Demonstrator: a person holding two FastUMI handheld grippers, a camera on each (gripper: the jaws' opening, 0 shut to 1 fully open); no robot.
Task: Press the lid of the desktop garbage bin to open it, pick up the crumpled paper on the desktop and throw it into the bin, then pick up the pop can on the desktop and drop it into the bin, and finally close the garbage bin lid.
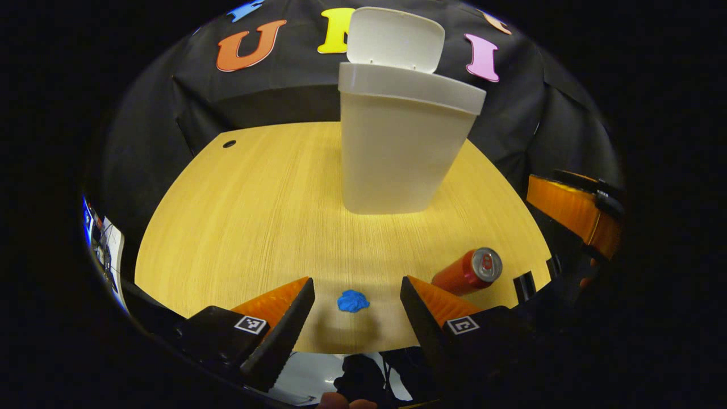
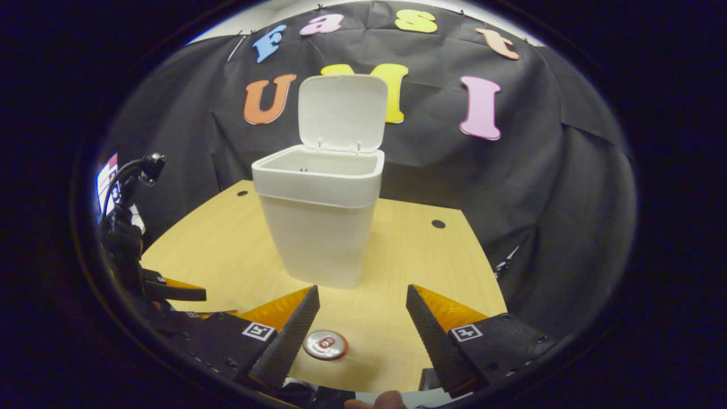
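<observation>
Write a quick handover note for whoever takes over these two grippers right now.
Left gripper: open, empty, blue crumpled paper on the table between its fingers.
Right gripper: open, empty, pop can lying on its side just ahead.
Bin upright mid-table, lid up.
Done: lid opened.
Left: bin the paper, then the can, close lid.

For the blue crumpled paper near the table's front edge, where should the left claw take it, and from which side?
Grip the crumpled paper across its middle, coming down from above and the table's front edge. It is a small, low, irregular wad lying flat, with no handle or preferred axis. The left claw is open and already roughly straddles it; the can lies apart to the right.
</observation>
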